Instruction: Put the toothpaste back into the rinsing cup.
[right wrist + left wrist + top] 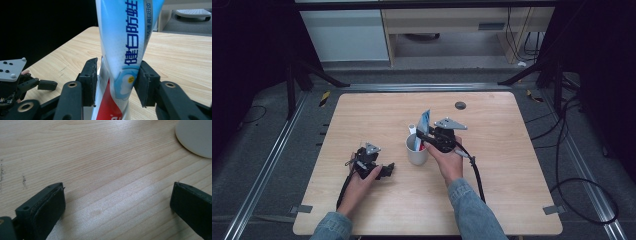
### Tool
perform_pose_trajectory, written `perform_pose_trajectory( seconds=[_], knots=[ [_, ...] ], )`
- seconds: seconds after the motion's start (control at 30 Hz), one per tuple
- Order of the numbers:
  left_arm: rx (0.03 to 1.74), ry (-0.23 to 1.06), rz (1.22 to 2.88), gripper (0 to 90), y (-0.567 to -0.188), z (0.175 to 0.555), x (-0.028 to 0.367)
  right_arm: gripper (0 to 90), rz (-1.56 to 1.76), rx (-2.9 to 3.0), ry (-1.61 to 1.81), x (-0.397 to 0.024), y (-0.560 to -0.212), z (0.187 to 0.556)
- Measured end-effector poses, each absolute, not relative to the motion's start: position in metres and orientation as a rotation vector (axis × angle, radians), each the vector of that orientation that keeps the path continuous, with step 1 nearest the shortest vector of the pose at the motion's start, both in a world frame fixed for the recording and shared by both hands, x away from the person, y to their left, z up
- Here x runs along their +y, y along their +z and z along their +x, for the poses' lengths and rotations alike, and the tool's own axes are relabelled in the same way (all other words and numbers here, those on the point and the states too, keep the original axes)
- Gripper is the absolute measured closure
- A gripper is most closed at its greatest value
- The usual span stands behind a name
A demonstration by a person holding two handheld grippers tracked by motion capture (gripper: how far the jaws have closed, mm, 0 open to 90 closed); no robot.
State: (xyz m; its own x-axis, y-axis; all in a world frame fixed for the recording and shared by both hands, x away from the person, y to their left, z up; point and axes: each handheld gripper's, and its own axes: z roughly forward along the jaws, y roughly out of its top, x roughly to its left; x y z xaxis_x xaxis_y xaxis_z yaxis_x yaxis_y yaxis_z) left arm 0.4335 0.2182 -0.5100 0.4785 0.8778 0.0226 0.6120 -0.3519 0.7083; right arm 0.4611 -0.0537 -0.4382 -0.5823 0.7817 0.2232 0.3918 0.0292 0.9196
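Note:
A blue, white and red toothpaste tube [125,37] stands upright in a white cup [417,150] near the middle of the wooden table [512,190]. My right gripper [117,80] has a jaw on each side of the tube. The right pad lies at the tube's edge, a thin gap shows at the left pad, so the jaws stand open. In the high view the tube [424,120] rises above the right gripper [422,136]. My left gripper [117,202] rests open on bare wood, left of the cup [197,137], with nothing between its jaws. From above, that left gripper [387,170] points towards the cup.
A white handle-like thing [412,129] also sticks up from the cup. A small black round disc [460,105] sits near the table's far edge. Cables [582,185] trail over the floor on the right. Pale furniture [347,35] stands beyond the table.

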Motion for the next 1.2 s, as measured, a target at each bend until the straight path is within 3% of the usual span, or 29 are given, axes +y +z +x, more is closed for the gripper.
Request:
perform_pose_trajectory(
  seconds=[0.63, 1.2],
  knots=[
    [1.227, 0.537, 2.088, 0.0, -0.51, 0.433, 0.218, 50.7, 1.197, 1.966, 1.569, -0.054, -0.437, 0.461],
    [1.227, 0.537, 2.088, 0.0, -0.51, 0.433, 0.218, 27.0, 1.187, 1.973, 1.473, -0.055, -0.427, 0.454]
  ],
)
